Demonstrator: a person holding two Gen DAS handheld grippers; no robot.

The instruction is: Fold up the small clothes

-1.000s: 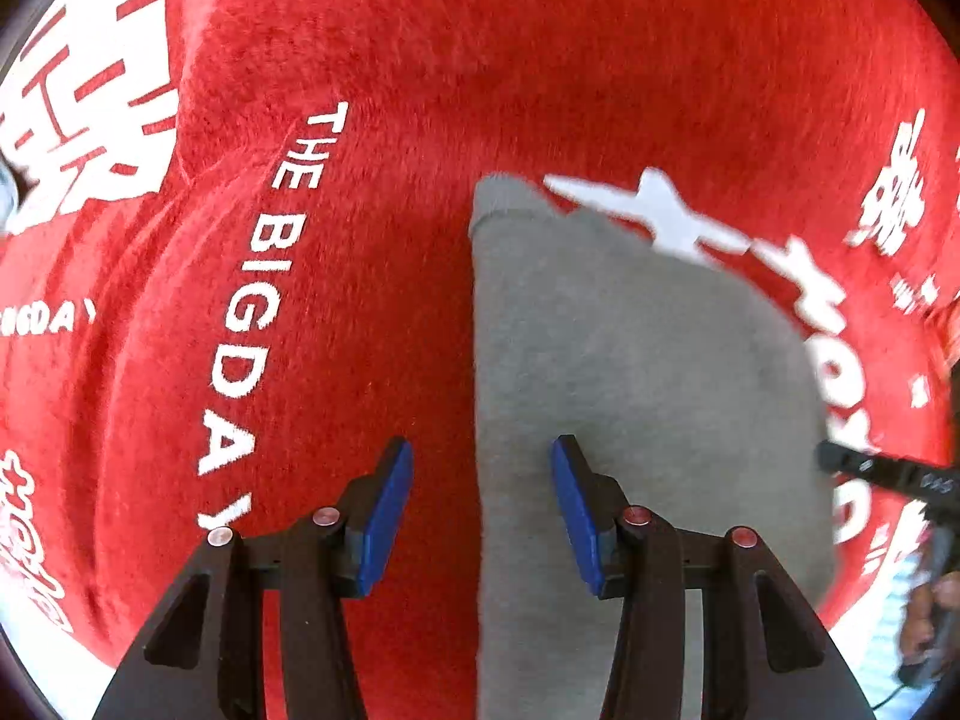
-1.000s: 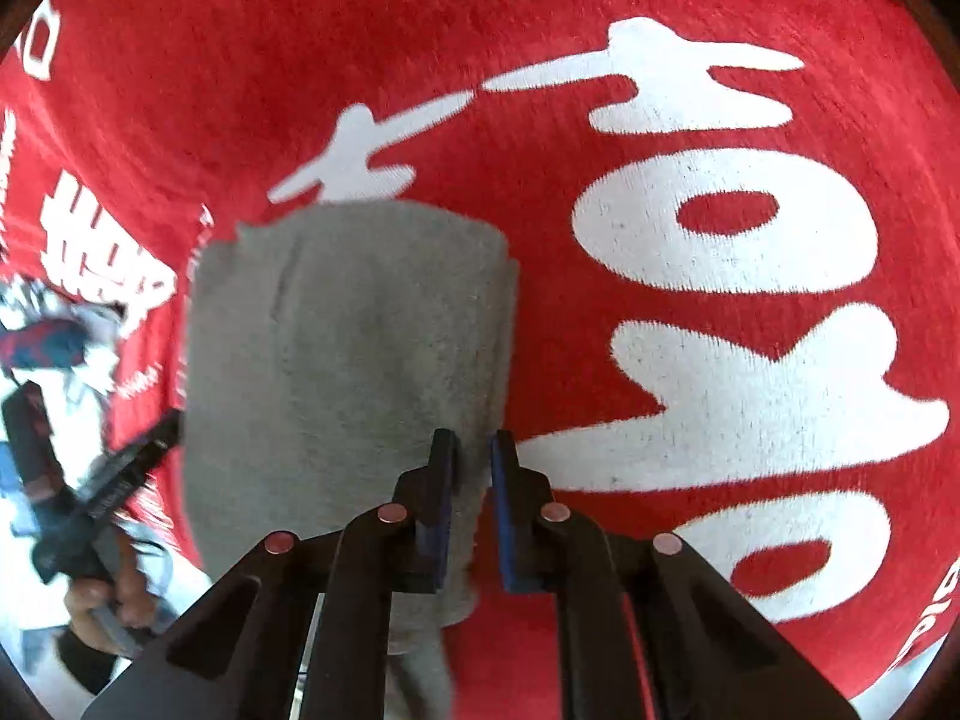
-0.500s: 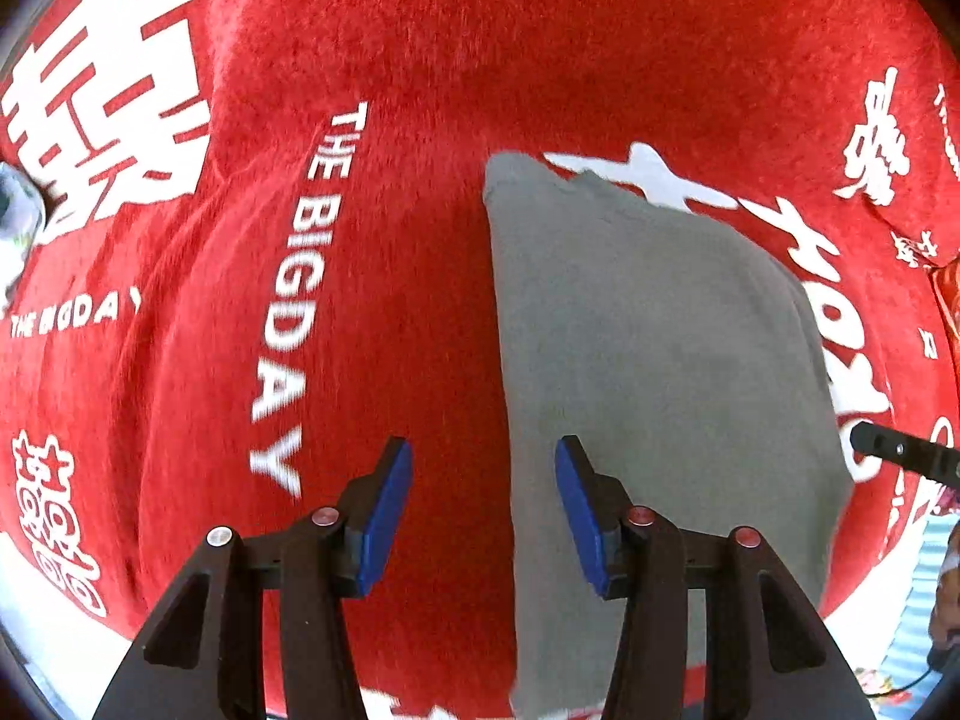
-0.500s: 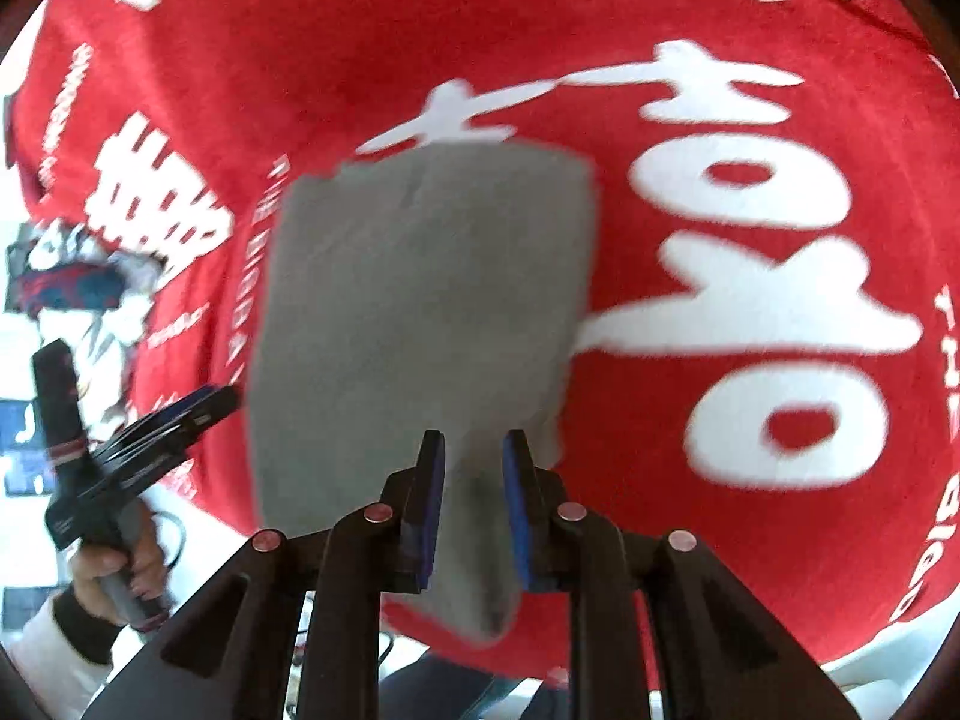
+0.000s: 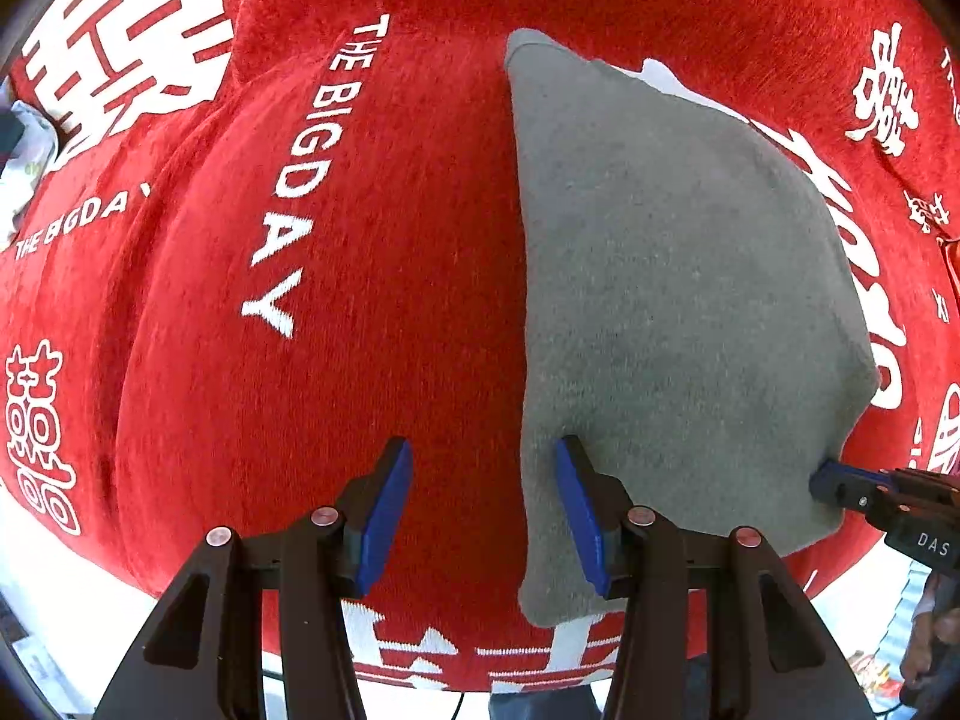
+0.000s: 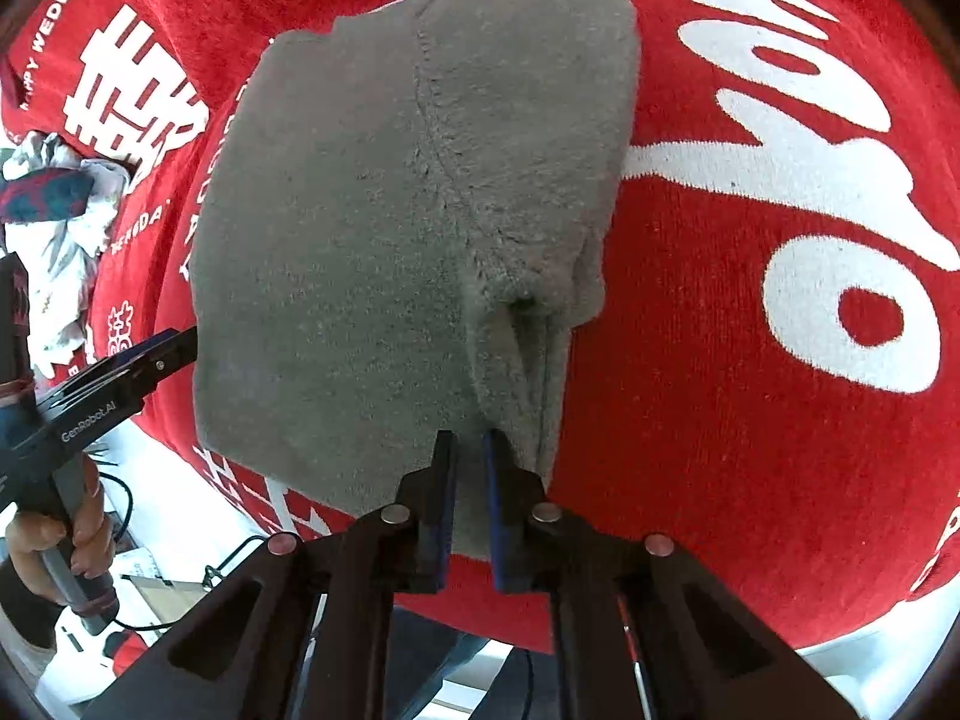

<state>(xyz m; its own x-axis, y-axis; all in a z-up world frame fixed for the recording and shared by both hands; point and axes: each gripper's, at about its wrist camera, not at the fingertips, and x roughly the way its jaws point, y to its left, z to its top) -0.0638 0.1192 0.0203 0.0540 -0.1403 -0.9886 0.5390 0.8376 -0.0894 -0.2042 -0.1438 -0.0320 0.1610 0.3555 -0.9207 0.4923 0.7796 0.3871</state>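
A grey garment (image 5: 678, 300) of fleecy cloth lies spread on a red cloth (image 5: 390, 240) with white letters and signs, which covers the table. In the left wrist view the left claw (image 5: 483, 504) is released: its blue pads stand wide apart, one over the red cloth and the other over the left edge of the garment, and nothing is between them. In the right wrist view the right claw (image 6: 467, 495) is clenched on the near edge of the grey garment, and the cloth makes a small pucker and some creases just ahead of the tips. A seam runs along the garment from its far edge toward this claw. The near part of the garment is close to the edge of the table. At the left side of the right wrist view, a heap of patterned clothes (image 6: 54, 228) lies beside the red cloth, well apart from the garment.
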